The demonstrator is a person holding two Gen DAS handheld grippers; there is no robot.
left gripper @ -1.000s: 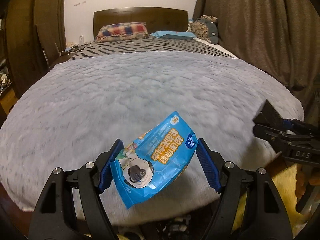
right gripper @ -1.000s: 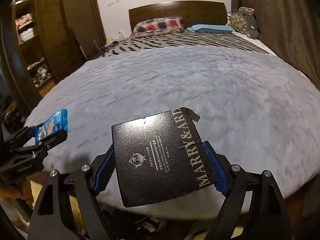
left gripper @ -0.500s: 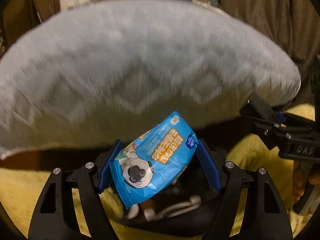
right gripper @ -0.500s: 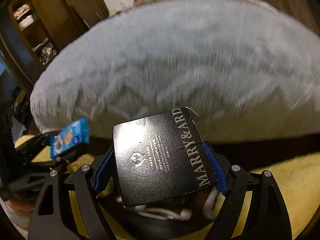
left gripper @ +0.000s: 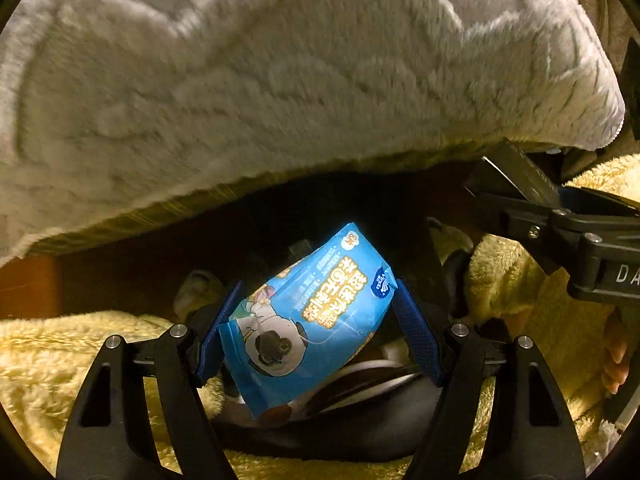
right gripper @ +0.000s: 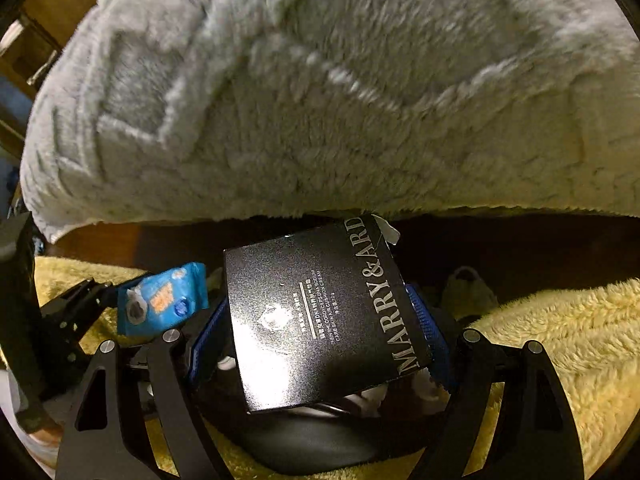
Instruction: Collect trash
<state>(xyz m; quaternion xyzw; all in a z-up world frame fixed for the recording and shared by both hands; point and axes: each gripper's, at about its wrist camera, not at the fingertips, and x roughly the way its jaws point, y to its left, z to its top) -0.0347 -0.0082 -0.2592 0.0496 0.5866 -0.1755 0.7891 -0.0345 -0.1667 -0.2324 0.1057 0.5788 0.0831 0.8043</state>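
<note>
Trash, item one: a blue wet-wipe packet (left gripper: 304, 320) with a cartoon animal and yellow lettering, seen in the left wrist view. It sits tilted between the two blue pads (left gripper: 418, 340) of the left gripper (left gripper: 316, 328), lower corner against the left pad, upper right edge against the right pad; the jaws pinch it across its width. The packet hangs over a dark bin (left gripper: 360, 420) whose opening shows white and dark items, too dim to identify. Yellow fleece fabric (left gripper: 60, 360) surrounds the bin on both sides. The grey plush bed cover (left gripper: 280, 80) fills the upper half, its edge overhanging a dark gap. At right, the right gripper (left gripper: 532, 196) enters with one black box (left gripper: 516, 172) seen edge-on; fingers of a hand (left gripper: 614, 360) show below it. Right wrist view: trash item two, the black box (right gripper: 320, 316) lettered "MARRY&ARD", held tilted between the right gripper's (right gripper: 320, 332) blue pads, the jaws clamped on its two sides. It too hangs above the bin (right gripper: 320, 444). At left, the left gripper (right gripper: 152, 308) with the blue packet (right gripper: 162, 300). Bed cover (right gripper: 320, 100) above, yellow fleece (right gripper: 560, 340) right. Count: two grippers, two trash items held, one each; one bin.
</note>
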